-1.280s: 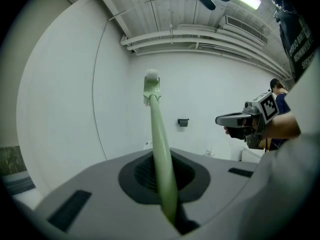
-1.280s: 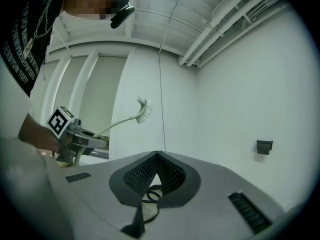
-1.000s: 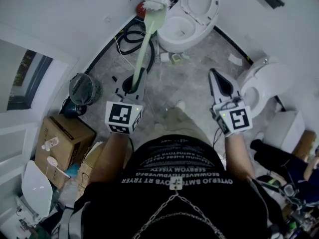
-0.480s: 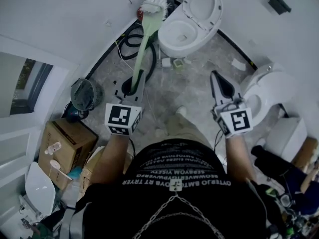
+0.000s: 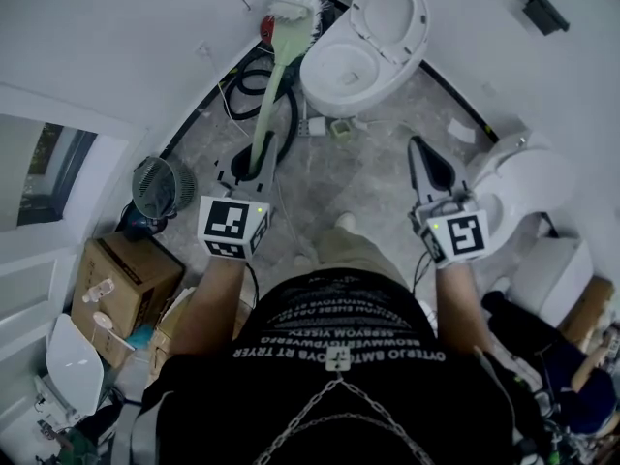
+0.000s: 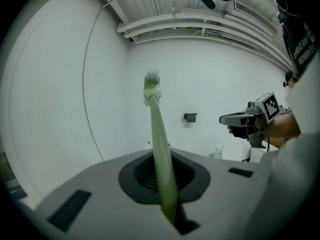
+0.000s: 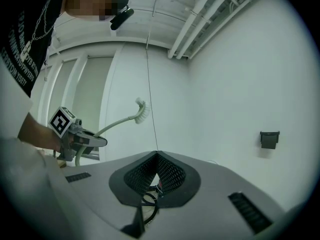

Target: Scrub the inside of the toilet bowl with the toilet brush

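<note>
Grey stone floor [image 5: 378,158] runs between white walls. At far left a box [image 5: 121,279] and a round fan [image 5: 158,184] sit by the wall, with a black hose [image 5: 250,77] coiled further along. Next comes the left gripper [image 5: 254,161], its jaws clenched on the pale green handle of the brush [image 5: 276,80]. The brush is held tilted up in the air. Its white bristle head is close to the wall, just left of the toilet [image 5: 349,66] and outside the bowl. The toilet's lid is raised. To the right, the right gripper [image 5: 423,158] hangs over the floor, jaws pressed together with nothing between them. At far right sits a second toilet [image 5: 523,163].
</note>
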A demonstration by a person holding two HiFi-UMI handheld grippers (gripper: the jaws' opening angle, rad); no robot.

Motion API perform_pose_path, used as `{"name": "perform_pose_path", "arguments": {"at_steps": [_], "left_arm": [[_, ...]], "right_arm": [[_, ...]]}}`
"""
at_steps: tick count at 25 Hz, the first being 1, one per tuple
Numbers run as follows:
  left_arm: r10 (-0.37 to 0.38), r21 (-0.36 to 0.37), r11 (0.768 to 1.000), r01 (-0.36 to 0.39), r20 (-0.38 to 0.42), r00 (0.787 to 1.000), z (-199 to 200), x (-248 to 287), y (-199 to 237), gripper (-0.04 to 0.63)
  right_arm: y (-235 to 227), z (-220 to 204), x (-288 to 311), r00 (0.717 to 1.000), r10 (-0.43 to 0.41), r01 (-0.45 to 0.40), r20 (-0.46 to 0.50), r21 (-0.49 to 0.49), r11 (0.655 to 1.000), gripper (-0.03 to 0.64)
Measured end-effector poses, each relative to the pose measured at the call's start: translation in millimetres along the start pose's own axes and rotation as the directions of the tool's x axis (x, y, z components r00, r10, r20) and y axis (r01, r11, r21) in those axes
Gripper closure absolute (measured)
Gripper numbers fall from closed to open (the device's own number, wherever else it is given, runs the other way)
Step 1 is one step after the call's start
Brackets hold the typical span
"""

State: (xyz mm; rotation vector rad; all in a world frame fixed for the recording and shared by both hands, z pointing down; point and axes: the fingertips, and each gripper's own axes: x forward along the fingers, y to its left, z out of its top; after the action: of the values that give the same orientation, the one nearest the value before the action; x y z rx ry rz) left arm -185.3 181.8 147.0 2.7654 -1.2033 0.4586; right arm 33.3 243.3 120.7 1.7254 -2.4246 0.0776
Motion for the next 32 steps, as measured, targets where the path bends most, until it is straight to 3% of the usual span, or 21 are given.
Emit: {"name": "perform_pose_path", "arguments": {"at_steps": [17, 32], "left_arm": [[0.062, 0.031, 0.998, -0.063, 0.012, 0.998, 32.5, 51.8, -5.2, 0.595], [0.063, 0.024, 0.998, -0.062, -0.016, 0.998, 25.1, 48.6, -2.4, 0.595]], "right_arm": [[-64.7, 16.3, 33.3, 0.996, 0.070, -0.069, 0.052, -0.025, 0.997, 0.624], [-64.0, 15.2, 42.3, 0.996, 0.071, -0.071, 0.051, 0.004, 0.997, 0.624]]}}
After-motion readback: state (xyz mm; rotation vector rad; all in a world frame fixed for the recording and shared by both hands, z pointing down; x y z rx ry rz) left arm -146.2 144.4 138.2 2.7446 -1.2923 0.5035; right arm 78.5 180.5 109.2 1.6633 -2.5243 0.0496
